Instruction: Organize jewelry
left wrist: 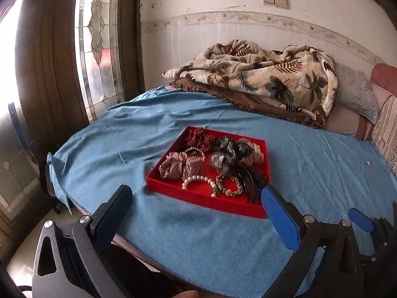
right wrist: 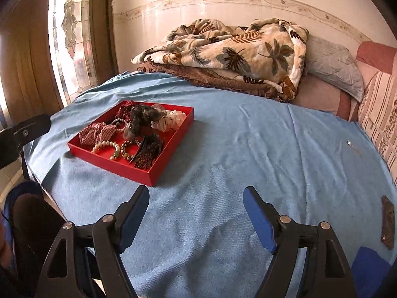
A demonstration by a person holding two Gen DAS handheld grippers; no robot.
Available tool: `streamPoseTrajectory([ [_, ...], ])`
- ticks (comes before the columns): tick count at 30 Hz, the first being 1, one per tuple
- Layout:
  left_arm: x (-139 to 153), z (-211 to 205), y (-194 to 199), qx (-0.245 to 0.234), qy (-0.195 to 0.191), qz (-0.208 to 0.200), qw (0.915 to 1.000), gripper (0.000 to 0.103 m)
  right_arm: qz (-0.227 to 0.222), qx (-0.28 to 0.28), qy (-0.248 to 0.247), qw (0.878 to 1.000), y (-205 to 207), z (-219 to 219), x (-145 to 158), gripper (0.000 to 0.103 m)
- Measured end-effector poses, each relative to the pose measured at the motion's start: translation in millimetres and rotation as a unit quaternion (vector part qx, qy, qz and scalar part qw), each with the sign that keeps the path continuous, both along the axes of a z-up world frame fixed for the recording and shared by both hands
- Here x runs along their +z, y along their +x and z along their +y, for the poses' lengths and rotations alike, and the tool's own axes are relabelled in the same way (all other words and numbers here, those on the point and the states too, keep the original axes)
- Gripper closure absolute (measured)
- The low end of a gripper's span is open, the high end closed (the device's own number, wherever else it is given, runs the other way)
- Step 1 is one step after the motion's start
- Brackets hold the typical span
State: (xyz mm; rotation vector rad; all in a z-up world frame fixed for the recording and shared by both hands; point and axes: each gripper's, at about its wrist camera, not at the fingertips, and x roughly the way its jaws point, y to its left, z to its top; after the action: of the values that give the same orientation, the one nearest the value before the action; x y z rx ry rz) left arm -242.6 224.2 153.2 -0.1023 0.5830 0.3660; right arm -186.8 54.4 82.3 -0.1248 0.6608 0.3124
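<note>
A red tray [left wrist: 198,195] lies on the blue cloth, also in the right wrist view [right wrist: 124,165]. In it are a white pearl bracelet [left wrist: 198,179], a brown bead bracelet [left wrist: 229,186], a checked bow [left wrist: 180,165], a red bow [left wrist: 201,136], a grey scrunchie [left wrist: 227,152], a pale scrunchie [right wrist: 171,120] and dark hair clips [left wrist: 253,181]. My left gripper [left wrist: 196,196] is open and empty, just in front of the tray. My right gripper [right wrist: 197,198] is open and empty, right of the tray over bare cloth.
The blue cloth [right wrist: 248,149] covers a bed. A leaf-print blanket [left wrist: 268,74] and pillows [right wrist: 335,67] lie at the back. A small shiny item [right wrist: 349,143] lies far right. A brown flat object [right wrist: 388,223] lies at the right edge. A window [left wrist: 99,37] is left.
</note>
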Motion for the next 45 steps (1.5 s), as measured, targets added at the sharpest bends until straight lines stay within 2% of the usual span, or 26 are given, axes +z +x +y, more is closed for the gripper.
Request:
streamPoseTrajectory([
  [5, -3.3, -0.3, -2.6, -0.002, 0.002, 0.010, 0.9999, 0.000, -0.007, -0.004, -0.003, 1.000, -2.6, 0.1, 1.0, 0.017],
  [21, -19.3, 2.7, 2.2, -0.008, -0.016, 0.048, 0.9987, 0.000, -0.001, -0.002, -0.016, 1.000, -2.9, 5.9, -4.9, 0.016],
  [45, -35.9, 3.9, 11.1, -0.019, -0.030, 0.075, 0.9965, 0.000, 0.011, -0.004, -0.024, 1.000, 0.1, 8.8, -13.6, 0.015],
])
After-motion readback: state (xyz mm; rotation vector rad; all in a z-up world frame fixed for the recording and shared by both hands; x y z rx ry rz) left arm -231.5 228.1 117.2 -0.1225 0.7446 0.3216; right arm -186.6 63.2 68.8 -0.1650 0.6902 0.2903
